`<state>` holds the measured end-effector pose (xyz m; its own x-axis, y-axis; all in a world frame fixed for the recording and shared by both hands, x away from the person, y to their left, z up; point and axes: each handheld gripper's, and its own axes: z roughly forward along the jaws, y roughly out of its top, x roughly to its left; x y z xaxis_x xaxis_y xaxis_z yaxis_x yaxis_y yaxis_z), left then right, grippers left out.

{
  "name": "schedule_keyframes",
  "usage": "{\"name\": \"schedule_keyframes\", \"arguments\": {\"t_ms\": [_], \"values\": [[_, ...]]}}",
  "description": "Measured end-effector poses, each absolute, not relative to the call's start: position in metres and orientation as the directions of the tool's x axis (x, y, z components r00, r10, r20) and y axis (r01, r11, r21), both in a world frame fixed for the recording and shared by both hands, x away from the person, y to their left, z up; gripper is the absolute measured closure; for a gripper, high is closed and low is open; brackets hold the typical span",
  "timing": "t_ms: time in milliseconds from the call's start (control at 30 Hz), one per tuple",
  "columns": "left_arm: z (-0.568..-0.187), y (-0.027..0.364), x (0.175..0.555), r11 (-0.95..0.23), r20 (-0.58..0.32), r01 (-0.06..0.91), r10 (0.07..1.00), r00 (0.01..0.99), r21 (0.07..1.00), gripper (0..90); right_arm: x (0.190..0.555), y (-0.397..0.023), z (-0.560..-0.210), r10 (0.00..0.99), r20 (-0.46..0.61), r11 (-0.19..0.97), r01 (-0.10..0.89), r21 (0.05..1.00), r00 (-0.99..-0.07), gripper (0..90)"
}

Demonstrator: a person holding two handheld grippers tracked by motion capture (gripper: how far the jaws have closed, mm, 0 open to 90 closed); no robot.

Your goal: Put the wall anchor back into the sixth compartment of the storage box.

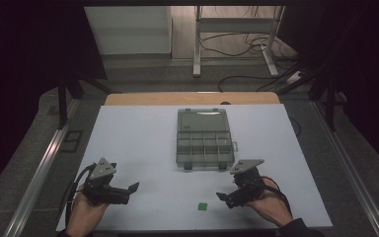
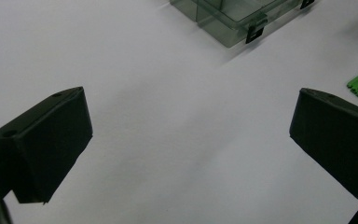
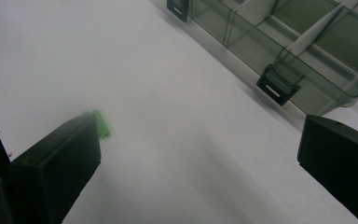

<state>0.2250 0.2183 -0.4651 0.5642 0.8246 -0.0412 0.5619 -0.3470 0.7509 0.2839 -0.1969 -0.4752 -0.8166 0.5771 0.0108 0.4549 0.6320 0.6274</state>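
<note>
I hold the left gripper (image 1: pixel 134 187) and right gripper (image 1: pixel 220 197) with jaws spread wide, gripping nothing; a small green block (image 1: pixel 202 206) lies between them at 6 o'clock of the open compartment box (image 1: pixel 205 138)

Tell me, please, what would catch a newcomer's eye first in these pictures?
Probably the clear compartment box, lid open, at the middle of the white table. Next, the small green part lying alone near the front edge, between the left gripper and the right gripper, both open and held by hands at the near side.
</note>
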Motion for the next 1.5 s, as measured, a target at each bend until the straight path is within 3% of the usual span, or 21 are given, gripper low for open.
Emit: {"name": "schedule_keyframes", "arguments": {"t_ms": [567,767,900,1333,1500], "values": [[-0.466,0.218,0.226,-0.346,-0.052,0.575,0.825,0.563,0.741,0.0,0.287,-0.171,-0.483,0.531,0.036,0.668,0.444,0.598,-0.847,0.1],[-0.466,0.218,0.226,-0.349,-0.051,0.576,0.824,0.565,0.739,0.0,0.286,-0.162,-0.486,0.520,0.032,0.686,0.440,0.580,-0.853,4.5],[-0.466,0.217,0.226,-0.353,-0.049,0.576,0.823,0.566,0.737,0.0,0.285,-0.155,-0.490,0.502,0.021,0.705,0.423,0.569,-0.865,11.5],[-0.466,0.217,0.226,-0.354,-0.053,0.576,0.819,0.572,0.737,0.0,0.280,-0.136,-0.499,0.404,0.041,0.780,0.367,0.506,-0.914,51.4],[-0.466,0.217,0.226,-0.356,-0.054,0.575,0.817,0.575,0.737,0.0,0.281,-0.133,-0.502,0.375,0.064,0.797,0.356,0.487,-0.925,62.0]]}}
